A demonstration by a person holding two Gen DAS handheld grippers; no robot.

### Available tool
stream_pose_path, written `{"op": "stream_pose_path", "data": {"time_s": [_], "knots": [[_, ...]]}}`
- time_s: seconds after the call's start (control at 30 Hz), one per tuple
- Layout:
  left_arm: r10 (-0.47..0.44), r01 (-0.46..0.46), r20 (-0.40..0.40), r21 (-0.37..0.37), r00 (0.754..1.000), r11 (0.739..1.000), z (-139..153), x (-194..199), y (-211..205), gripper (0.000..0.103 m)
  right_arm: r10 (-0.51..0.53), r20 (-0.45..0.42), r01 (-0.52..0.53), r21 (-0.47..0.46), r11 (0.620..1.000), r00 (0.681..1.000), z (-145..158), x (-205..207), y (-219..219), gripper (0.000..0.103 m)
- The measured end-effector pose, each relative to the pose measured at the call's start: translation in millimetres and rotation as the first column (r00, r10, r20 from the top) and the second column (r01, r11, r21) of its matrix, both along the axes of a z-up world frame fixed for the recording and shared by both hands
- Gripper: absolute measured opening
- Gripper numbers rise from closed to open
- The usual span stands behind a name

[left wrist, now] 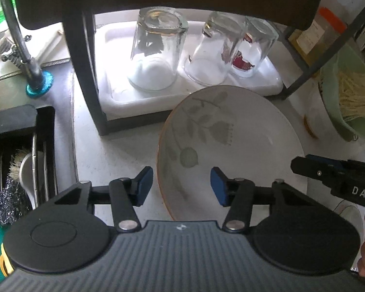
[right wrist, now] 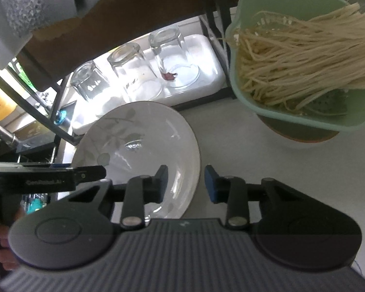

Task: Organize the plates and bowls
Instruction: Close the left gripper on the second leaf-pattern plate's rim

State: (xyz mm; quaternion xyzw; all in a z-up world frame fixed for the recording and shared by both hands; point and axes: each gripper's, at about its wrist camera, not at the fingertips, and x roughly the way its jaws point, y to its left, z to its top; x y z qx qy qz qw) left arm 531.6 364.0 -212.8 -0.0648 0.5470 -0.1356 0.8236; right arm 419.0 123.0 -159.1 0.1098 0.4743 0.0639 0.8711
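A white plate with a grey leaf print (left wrist: 238,146) lies on the pale counter; it also shows in the right wrist view (right wrist: 138,150). My left gripper (left wrist: 182,186) is open, its jaws straddling the plate's left rim, one blue pad outside, one over the plate. My right gripper (right wrist: 186,183) is open, its jaws straddling the plate's right rim. Each gripper shows in the other's view, the right one at the plate's right edge (left wrist: 333,177), the left one at its left edge (right wrist: 48,177).
Three upturned glasses (left wrist: 155,51) stand on a white tray (left wrist: 267,82) under a dark shelf frame. A green colander of noodles (right wrist: 304,68) sits on a bowl at the right. A sink with tap (left wrist: 19,39) and scrubbers (left wrist: 9,194) lies left.
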Motion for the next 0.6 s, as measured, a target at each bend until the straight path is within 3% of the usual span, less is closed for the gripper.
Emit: {"op": "stream_pose_path", "data": {"time_s": [0.2, 0.27, 0.43, 0.6], "knots": [[-0.005, 0.004, -0.037, -0.034, 0.999, 0.999, -2.8, 7.5, -1.2, 0.053, -0.039, -0.017, 0.039, 0.002, 0.999, 0.999, -1.1, 5.9, 3.0, 0.033], [-0.009, 0.009, -0.024, -0.023, 1.0, 1.0, -2.8, 7.0, -1.8, 0.05, -0.048, -0.027, 0.048, 0.002, 0.999, 0.998, -4.6, 7.6, 3.6, 0.025], [0.05, -0.051, -0.023, -0.037, 0.998, 0.998, -3.5, 11.3, 9.5, 0.027, -0.08, -0.09, 0.082, 0.019, 0.996, 0.993, -16.1, 15.6, 2.0, 0.018], [0.058, -0.06, -0.029, -0.056, 0.998, 0.997, -3.4, 10.0, 14.8, 0.025, -0.087, -0.122, 0.094, 0.052, 0.994, 0.989, -16.0, 15.9, -2.8, 0.016]]}}
